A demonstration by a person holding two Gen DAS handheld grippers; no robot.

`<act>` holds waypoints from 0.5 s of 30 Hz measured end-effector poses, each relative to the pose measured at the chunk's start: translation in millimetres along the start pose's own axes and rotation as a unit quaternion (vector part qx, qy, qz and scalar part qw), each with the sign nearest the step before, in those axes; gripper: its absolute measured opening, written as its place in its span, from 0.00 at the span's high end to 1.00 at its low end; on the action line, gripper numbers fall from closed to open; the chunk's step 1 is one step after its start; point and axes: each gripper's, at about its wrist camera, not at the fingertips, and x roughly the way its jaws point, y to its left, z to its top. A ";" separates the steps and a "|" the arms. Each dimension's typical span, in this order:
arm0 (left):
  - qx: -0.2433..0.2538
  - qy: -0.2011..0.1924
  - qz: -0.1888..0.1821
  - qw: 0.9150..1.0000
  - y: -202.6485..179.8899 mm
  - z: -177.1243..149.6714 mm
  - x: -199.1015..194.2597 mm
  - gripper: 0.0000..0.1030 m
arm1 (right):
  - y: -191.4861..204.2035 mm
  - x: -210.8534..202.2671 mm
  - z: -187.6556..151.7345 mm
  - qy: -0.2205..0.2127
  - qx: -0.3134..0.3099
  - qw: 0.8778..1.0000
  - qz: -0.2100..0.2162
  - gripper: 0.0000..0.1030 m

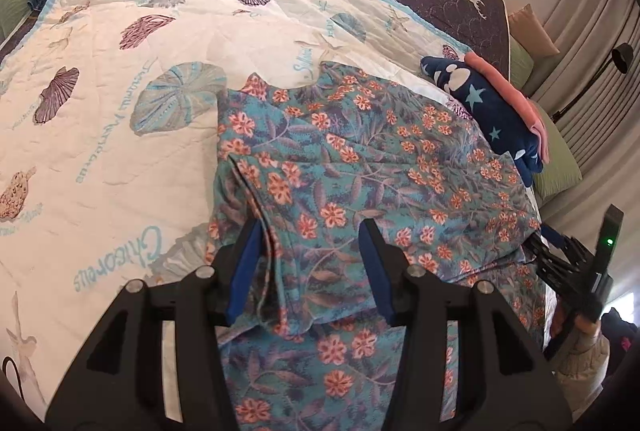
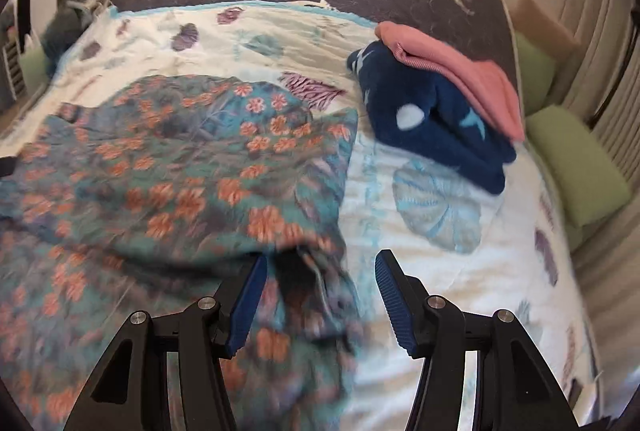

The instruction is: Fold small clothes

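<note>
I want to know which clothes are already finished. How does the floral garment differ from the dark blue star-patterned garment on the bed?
The floral garment lies spread wide and only partly folded; the dark blue star-patterned garment is a compact folded bundle. The floral garment has nothing on top; the blue one carries a folded pink garment. The floral one lies under both open grippers; the blue one sits farther off. Both rest on the seashell quilt.

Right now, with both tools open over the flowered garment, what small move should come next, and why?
Probably close the left tool on the folded edge of the flowered garment. A fold of cloth runs up between its open pads, yet nothing presses it. The right tool is also open at the garment's other edge, where the picture is blurred. The garment is only partly folded on the shell quilt.
</note>
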 end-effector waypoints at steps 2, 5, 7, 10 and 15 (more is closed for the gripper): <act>0.003 0.000 0.000 1.000 -2.4 -1.2 -0.5 0.50 | 7.1 5.2 5.9 -0.027 -0.010 0.999 -0.027 0.48; 0.005 -0.001 0.002 1.000 -0.4 -3.5 -2.4 0.50 | -22.1 12.9 6.6 -0.023 0.072 0.996 -0.042 0.83; 0.002 -0.001 0.005 1.000 4.2 -3.9 -0.4 0.50 | -65.4 21.7 -4.8 0.011 0.188 0.982 0.024 0.83; -0.013 0.009 0.007 1.000 8.6 -5.6 8.2 0.49 | -85.4 29.2 -20.4 0.032 0.224 0.970 0.093 0.79; -0.001 0.024 -0.025 0.999 -4.5 -13.1 16.3 0.49 | -67.1 4.4 -24.6 0.021 0.122 0.991 0.056 0.52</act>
